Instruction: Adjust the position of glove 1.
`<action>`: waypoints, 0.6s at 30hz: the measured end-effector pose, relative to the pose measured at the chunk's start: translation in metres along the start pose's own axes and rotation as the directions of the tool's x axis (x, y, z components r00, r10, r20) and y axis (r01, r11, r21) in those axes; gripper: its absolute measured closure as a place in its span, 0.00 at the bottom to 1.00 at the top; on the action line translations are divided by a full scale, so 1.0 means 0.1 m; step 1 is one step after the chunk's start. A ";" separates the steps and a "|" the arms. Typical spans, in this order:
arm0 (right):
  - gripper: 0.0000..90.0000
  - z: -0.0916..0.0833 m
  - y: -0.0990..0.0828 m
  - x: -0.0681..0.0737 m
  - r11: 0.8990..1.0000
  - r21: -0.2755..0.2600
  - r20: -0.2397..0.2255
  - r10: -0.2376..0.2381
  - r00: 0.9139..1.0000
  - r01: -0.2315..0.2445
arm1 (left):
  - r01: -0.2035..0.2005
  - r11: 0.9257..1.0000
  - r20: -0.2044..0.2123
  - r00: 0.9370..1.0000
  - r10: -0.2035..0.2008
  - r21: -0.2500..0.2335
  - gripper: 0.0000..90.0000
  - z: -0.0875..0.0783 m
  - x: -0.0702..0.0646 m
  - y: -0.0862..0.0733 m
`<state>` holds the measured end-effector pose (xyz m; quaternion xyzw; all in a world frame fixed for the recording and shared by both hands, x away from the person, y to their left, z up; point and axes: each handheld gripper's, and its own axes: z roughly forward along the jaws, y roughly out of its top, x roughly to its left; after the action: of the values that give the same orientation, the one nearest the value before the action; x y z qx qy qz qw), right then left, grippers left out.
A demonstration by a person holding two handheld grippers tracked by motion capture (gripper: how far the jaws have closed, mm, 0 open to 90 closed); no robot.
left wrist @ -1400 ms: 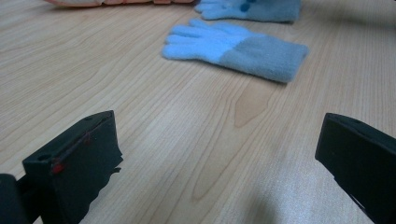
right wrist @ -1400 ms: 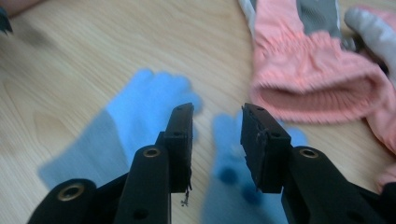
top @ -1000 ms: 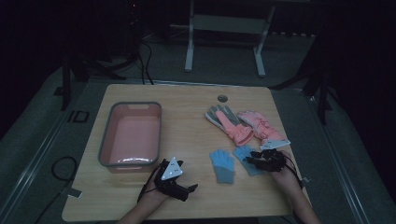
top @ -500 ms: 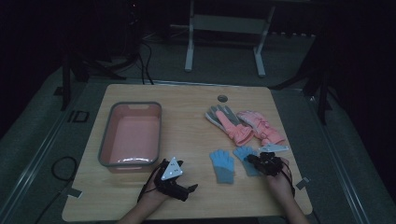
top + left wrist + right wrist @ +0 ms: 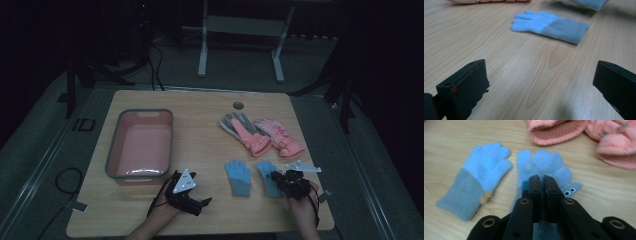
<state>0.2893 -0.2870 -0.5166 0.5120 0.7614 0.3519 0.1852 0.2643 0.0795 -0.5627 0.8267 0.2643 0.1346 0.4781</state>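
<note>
Two small blue gloves lie flat near the table's front. The left blue glove (image 5: 238, 177) (image 5: 551, 25) (image 5: 477, 180) lies alone with its grey cuff toward me. My right gripper (image 5: 277, 177) (image 5: 543, 178) rests on the palm of the right blue glove (image 5: 266, 172) (image 5: 541, 163); its jaws are pressed together and a thin fold of fabric seems pinched between them. My left gripper (image 5: 202, 204) (image 5: 539, 85) sits low at the front of the table, wide open with bare wood between its jaws, pointing toward the left blue glove.
A pair of pink and grey gloves (image 5: 247, 131) (image 5: 559, 131) lies behind the blue ones. A pink tub with a grey rim (image 5: 111, 150) stands at the left. A round grommet (image 5: 238, 105) is set in the table's far edge.
My right gripper has drawn back a little toward the front edge, over the right blue glove. The left gripper has stayed put.
</note>
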 end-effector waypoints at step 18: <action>0.86 0.27 -0.14 -0.07 0.997 0.068 0.052 -0.051 0.997 0.047 | -0.009 1.000 0.003 1.000 0.009 0.000 0.00 0.00 -0.01 0.00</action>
<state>0.3000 -0.2877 -0.5458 0.5085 0.7796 0.3078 0.1971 0.2633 0.0787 -0.5627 0.8280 0.2600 0.1356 0.4779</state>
